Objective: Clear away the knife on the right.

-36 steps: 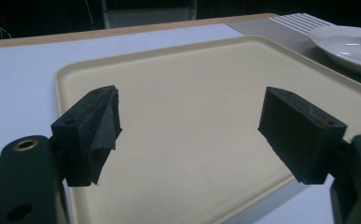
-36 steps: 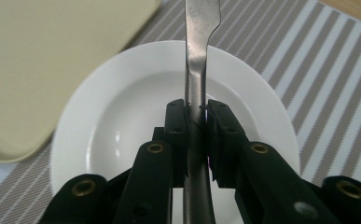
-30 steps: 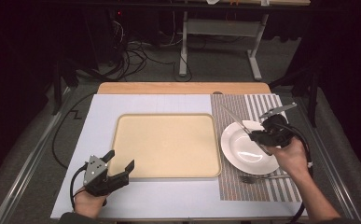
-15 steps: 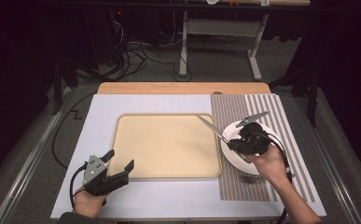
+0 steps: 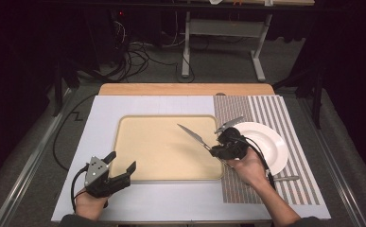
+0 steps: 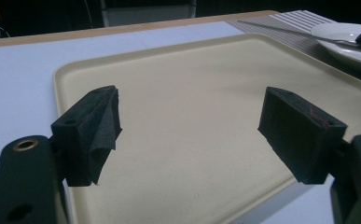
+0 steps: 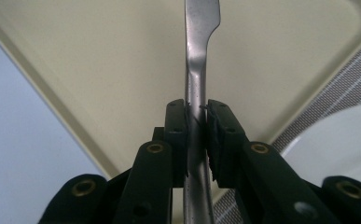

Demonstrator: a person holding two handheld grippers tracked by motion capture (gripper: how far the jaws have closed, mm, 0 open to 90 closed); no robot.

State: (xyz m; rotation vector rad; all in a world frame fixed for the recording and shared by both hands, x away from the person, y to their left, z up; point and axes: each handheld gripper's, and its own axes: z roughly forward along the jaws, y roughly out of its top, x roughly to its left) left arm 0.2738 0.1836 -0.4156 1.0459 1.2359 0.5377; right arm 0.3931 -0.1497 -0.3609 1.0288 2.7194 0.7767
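Resting near the counter's front-left corner, the left tool (image 5: pixel 122 166) has its jaws spread wide with nothing between them, at the front-left corner of the beige tray (image 5: pixel 138 142). Further right, the right tool (image 5: pixel 217 147) clamps a knife (image 5: pixel 193 135) by its handle, blade over the tray's right part, beside the white plate (image 5: pixel 273 144).

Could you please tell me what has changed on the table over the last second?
The right gripper, shut on the knife, has carried it leftward off the white plate, so the blade now reaches over the beige tray. The left gripper has stayed open at the tray's near left corner; tray and plate have not shifted.
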